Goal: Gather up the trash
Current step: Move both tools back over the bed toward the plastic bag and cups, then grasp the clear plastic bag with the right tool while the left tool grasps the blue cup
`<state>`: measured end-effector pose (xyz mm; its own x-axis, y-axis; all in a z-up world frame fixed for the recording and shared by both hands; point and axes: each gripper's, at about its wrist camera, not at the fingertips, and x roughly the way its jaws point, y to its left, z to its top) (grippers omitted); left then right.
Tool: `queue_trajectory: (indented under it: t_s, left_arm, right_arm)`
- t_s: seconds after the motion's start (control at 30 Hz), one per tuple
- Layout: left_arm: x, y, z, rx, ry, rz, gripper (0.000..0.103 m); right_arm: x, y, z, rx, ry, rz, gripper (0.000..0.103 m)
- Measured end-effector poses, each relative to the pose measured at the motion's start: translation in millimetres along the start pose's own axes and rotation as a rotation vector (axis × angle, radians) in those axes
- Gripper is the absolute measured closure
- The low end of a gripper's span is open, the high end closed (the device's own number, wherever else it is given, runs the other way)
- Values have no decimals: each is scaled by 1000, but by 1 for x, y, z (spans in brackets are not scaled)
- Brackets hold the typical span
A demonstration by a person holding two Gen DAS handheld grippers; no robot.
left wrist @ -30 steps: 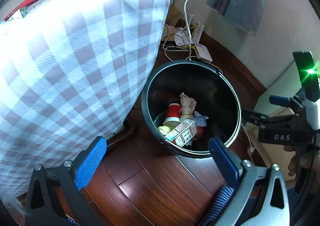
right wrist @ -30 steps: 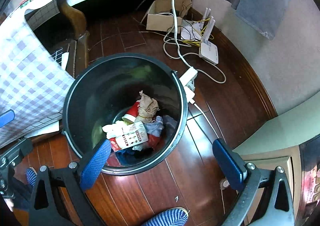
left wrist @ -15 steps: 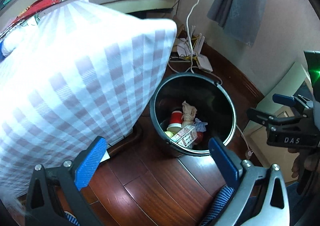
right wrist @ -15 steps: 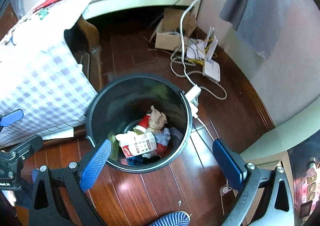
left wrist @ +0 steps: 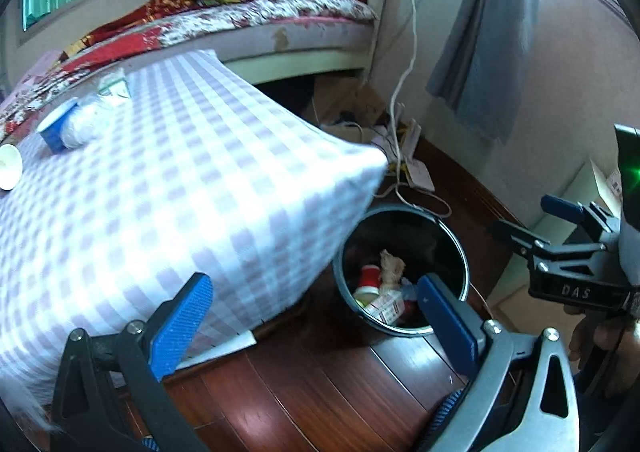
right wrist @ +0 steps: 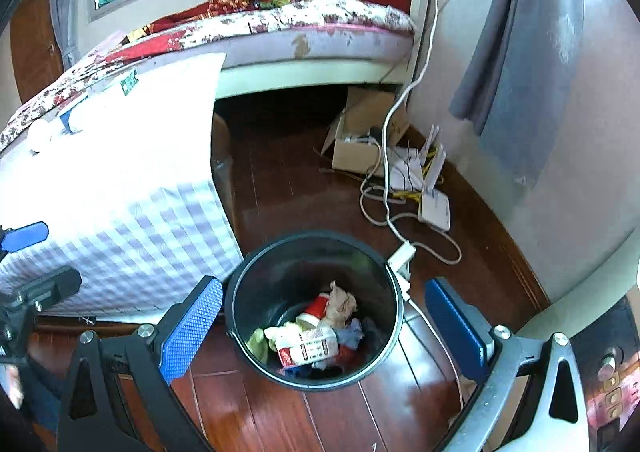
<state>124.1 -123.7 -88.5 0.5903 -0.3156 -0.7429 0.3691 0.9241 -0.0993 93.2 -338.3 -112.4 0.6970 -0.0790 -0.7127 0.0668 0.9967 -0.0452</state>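
Observation:
A black round trash bin (right wrist: 256, 280) stands on the wooden floor beside a table; it also shows in the left wrist view (left wrist: 460, 252). Inside lie a red cup (right wrist: 316, 309), crumpled brown paper (right wrist: 341, 301), a red and white carton (right wrist: 307, 345) and blue scraps. My left gripper (left wrist: 316, 326) is open and empty, above the floor left of the bin. My right gripper (right wrist: 322, 326) is open and empty, high over the bin. On the checked tablecloth (left wrist: 168, 188) lie a blue and white roll (left wrist: 64, 128) and a white cup (left wrist: 9, 170).
A bed (right wrist: 304, 28) with a floral mattress stands behind. A cardboard box (right wrist: 360, 140), a white router (right wrist: 434, 208) and looping white cables (right wrist: 400, 220) lie on the floor near the wall. A grey curtain (right wrist: 524, 64) hangs at right. A power strip (right wrist: 402, 256) touches the bin's rim.
Both grippers have risen and tilted up and back from the bin, which looks smaller and lower. The bed and the table top have come into view. Both stay open.

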Motion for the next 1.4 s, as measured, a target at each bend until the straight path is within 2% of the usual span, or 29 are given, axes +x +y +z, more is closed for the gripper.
queue_trajectory:
  t_s: [0.23,0.57,0.67,0.8,1.0,1.2,1.4]
  left_arm:
    - [-7,32,11,-52,-51,51,1]
    - [-25,113,10,-154,-101,165,1]
    - [-28,140,6,-192,-104,207,1]
    - [-34,178,0,-244,-102,257,1]
    - [-37,225,1,-288,-103,327,1]
    - [-37,264,9,-325,-122,362,1]
    - [-26,294,21,-341,-121,380,1]
  right_arm:
    - [-4,24,17,-11,-64,48,1]
    - [5,96,49,-84,-112,176,1]
    - [13,121,59,-107,-108,195,1]
    - [24,151,76,-112,-85,265,1]
    - [37,216,105,-225,-71,337,1]
    - [56,270,132,-312,-56,375,1]
    - [85,308,163,-321,-45,400,1]
